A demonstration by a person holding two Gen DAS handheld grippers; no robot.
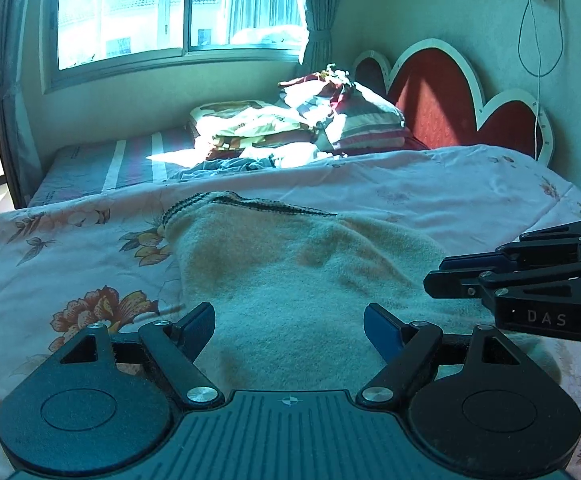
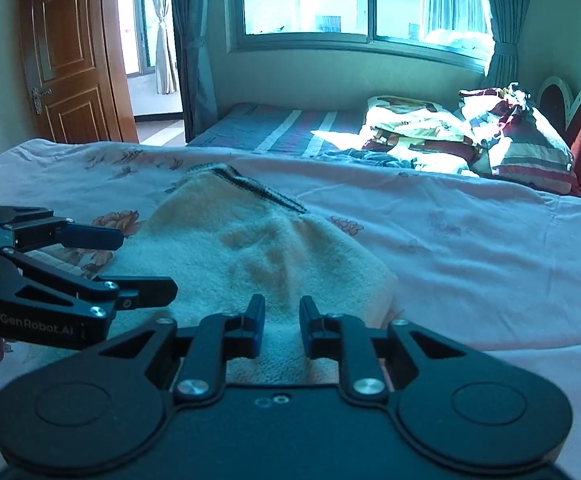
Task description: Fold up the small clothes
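Observation:
A small cream knitted garment with a dark striped hem lies flat on the floral bedsheet; it also shows in the right wrist view. My left gripper hovers over its near edge with jaws wide open and empty; it shows from the side in the right wrist view. My right gripper is over the garment's near edge, jaws a narrow gap apart with nothing between them. It shows at the right in the left wrist view.
A pile of pillows and bedding lies at the head of the bed by the red heart-shaped headboard. A window is behind, and a wooden door stands open at the far left.

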